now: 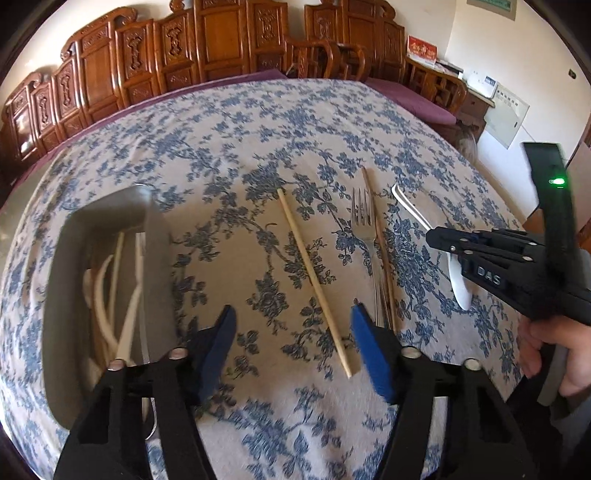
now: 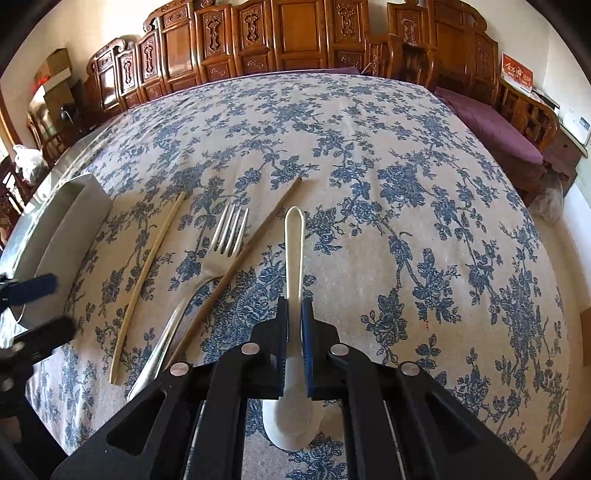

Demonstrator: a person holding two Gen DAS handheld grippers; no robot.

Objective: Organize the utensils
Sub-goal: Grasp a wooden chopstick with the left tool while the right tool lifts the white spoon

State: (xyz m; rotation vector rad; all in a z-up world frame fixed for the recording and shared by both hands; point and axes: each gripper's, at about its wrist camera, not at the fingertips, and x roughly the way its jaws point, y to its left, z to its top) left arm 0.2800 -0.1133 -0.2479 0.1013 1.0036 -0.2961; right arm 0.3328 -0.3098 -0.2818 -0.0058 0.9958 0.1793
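My right gripper (image 2: 294,325) is shut on a white spoon (image 2: 294,251), handle pointing away, bowl under the jaws; it also shows in the left wrist view (image 1: 460,284). My left gripper (image 1: 291,332) is open and empty above a pale chopstick (image 1: 314,280), which also shows in the right wrist view (image 2: 142,280). A metal fork (image 1: 364,221) and a dark brown chopstick (image 1: 380,236) lie side by side on the floral cloth; the fork (image 2: 218,254) and dark chopstick (image 2: 240,258) cross in the right wrist view. A metal utensil holder (image 1: 155,236) at the left holds several white utensils.
The table is covered with a blue floral cloth (image 2: 369,166). Carved wooden chairs (image 2: 295,33) line the far edge. A purple cushioned bench (image 2: 495,125) stands at the right. The metal holder (image 2: 70,221) sits at the table's left edge.
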